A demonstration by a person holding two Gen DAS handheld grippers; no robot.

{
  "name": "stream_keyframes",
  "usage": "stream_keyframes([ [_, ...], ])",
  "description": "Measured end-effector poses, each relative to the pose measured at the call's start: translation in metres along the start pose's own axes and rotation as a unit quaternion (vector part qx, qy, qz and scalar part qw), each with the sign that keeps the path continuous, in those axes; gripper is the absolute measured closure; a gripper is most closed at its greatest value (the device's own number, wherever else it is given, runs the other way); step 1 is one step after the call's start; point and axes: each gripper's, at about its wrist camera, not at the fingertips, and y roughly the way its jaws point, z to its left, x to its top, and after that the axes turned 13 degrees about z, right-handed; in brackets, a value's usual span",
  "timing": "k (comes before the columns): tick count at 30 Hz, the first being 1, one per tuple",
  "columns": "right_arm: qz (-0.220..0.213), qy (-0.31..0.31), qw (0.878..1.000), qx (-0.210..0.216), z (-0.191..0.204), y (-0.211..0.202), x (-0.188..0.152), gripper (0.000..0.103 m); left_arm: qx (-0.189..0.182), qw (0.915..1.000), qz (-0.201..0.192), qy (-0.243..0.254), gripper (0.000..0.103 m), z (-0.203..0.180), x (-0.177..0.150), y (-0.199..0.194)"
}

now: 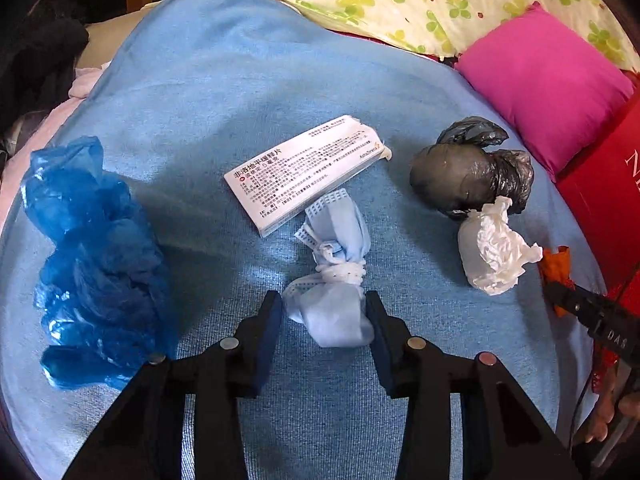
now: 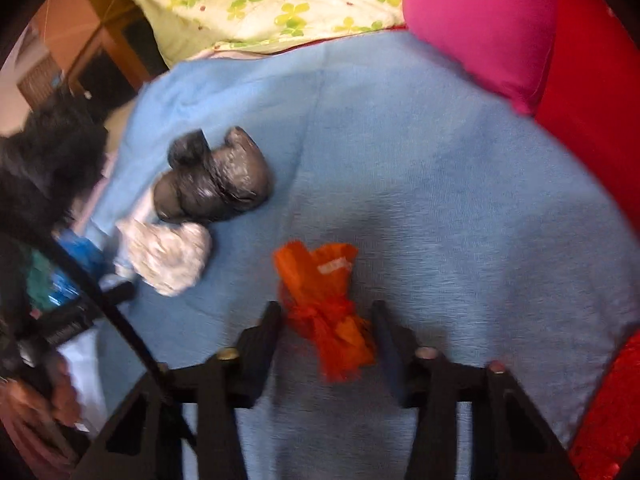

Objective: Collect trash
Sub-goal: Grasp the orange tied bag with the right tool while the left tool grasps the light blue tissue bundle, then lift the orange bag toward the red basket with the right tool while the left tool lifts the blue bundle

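**Two tools, two pickups**

Each tool straddles one piece of trash on the blue bed cover. The left tool [image 1: 324, 312] pinches the knotted mask [image 1: 334, 280]; the right tool [image 2: 326, 324] brackets the orange wrapper [image 2: 324, 304], contact unclear through blur. Only the left view shows the box [image 1: 304, 172] and blue bag [image 1: 96, 264].
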Motion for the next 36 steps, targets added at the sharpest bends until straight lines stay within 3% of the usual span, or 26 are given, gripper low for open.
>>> stream_keyframes([
  [5,-0.02,0.008,1.0,0.007,-0.002,-0.01,-0.006,0.074,-0.005,0.9998,-0.017,-0.012,0.066,-0.004,-0.008,-0.011],
  [19,-0.088,0.014,0.992,0.094,0.003,-0.071,-0.036,0.074,0.053,0.9943,-0.093,0.005,0.066,-0.046,-0.072,-0.095],
  [29,-0.204,-0.018,0.973,0.105,0.01,-0.136,-0.073,0.074,0.112,0.9777,-0.168,0.057,0.066,-0.104,-0.1,-0.154],
  [36,-0.24,-0.007,0.965,0.101,-0.005,-0.16,-0.094,0.074,0.13,0.9671,-0.197,0.094,0.066,-0.137,-0.117,-0.174],
])
